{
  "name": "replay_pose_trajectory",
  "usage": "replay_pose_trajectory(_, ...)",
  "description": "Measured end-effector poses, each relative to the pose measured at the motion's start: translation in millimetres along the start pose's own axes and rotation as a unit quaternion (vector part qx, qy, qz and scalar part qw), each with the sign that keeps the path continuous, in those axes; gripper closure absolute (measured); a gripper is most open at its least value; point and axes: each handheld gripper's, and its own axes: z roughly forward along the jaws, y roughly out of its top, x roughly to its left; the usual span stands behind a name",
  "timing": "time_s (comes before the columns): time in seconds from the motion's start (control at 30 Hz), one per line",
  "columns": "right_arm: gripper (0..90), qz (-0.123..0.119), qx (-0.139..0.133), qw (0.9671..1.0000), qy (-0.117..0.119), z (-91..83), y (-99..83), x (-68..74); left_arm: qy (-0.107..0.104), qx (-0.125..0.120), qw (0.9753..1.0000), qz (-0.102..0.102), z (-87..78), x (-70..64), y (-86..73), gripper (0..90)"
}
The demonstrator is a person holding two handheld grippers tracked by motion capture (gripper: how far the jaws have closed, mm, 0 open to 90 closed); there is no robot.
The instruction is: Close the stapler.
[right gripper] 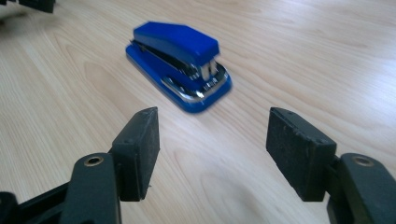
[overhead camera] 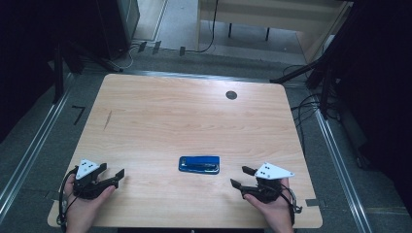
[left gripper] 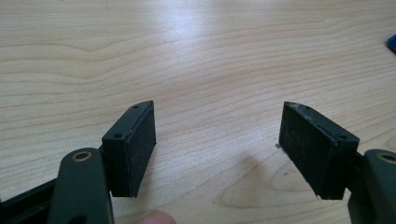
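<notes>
A blue stapler [overhead camera: 198,164] lies flat on the wooden table [overhead camera: 184,116], near the front edge and a little right of centre. In the right gripper view the stapler [right gripper: 180,63] sits just beyond the jaws, its metal front end toward the camera. My right gripper [overhead camera: 241,177] rests open at the front right, a short way right of the stapler, nothing between its jaws [right gripper: 212,154]. My left gripper [overhead camera: 117,177] rests open at the front left, well left of the stapler, over bare wood [left gripper: 217,144]. A blue corner of the stapler [left gripper: 391,43] shows at the right edge.
A round dark grommet [overhead camera: 231,95] sits in the table's far right part. A thin dark mark [overhead camera: 108,119] lies on the left half. Dark stands and cables surround the table on the floor.
</notes>
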Motion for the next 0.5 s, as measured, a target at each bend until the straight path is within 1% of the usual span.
replay_pose_trajectory(0.17, 34.1, 0.006, 0.008, 0.9998, -0.016, -15.0, -13.3, -9.6, 0.0, 0.0, 1.0, 0.0, -0.1, -0.1, 0.0, 28.3)
replay_pose_trajectory(0.37, 33.3, 0.018, 0.004, 0.9991, -0.038, -31.0, -23.6, -21.8, 0.0, 0.0, 1.0, -0.001, 0.0, -0.1, -0.1, 28.3)
replay_pose_trajectory(0.5, 32.2, 0.027, 0.008, 0.9982, -0.053, -41.2, -32.8, -29.6, 0.0, 0.0, 1.0, -0.002, -0.1, 0.1, -0.1, 28.3)
